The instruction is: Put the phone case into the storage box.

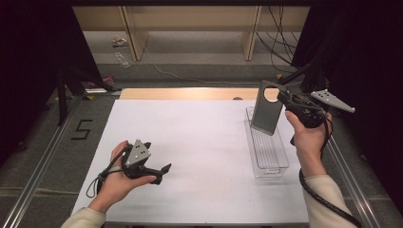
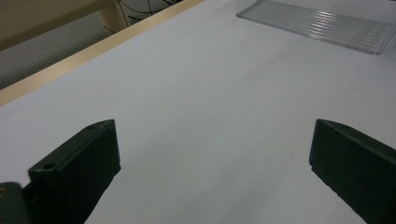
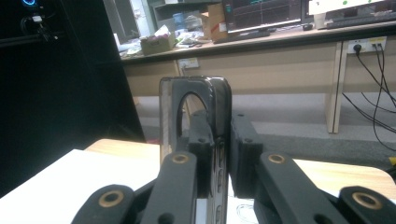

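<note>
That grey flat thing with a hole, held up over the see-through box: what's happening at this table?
A person works with a hand-held gripper in each hand. The right gripper has its jaws shut on a flat grey board with a round hole near its top, holding it upright above the far end of a long clear plastic tray on the white table cover. The left gripper rests low over the cover, its jaws wide open and holding nothing.

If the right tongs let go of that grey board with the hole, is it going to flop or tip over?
The board hangs flat and straight from the right tongs, so it's probably stiff. It is thin and held upright over the clear tray, so once released it would likely topple rather than stand.
</note>
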The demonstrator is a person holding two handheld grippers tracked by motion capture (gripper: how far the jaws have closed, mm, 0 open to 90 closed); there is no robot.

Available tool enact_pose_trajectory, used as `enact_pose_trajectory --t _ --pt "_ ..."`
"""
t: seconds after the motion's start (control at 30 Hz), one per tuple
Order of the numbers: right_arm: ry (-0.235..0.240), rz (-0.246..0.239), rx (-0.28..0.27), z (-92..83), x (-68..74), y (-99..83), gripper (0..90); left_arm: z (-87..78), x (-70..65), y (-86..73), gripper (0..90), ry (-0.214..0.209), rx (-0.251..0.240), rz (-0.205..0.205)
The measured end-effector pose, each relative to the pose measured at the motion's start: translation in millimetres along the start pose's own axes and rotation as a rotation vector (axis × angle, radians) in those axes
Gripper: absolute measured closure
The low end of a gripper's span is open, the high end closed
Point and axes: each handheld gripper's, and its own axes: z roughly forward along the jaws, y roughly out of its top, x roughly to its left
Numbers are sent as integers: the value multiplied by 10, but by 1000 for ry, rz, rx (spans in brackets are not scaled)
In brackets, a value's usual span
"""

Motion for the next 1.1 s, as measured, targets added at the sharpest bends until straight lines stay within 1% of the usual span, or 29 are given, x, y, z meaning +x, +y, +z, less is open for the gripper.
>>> enact_pose_trajectory --t 0.67,1.1 --pt "-30 -24 15 35 -13 -28 820 4 -3 -3 14 -1 1 -6" --pt "-41 -21 25 50 -30 -37 819 11 -11 -8 15 -2 4 -7"
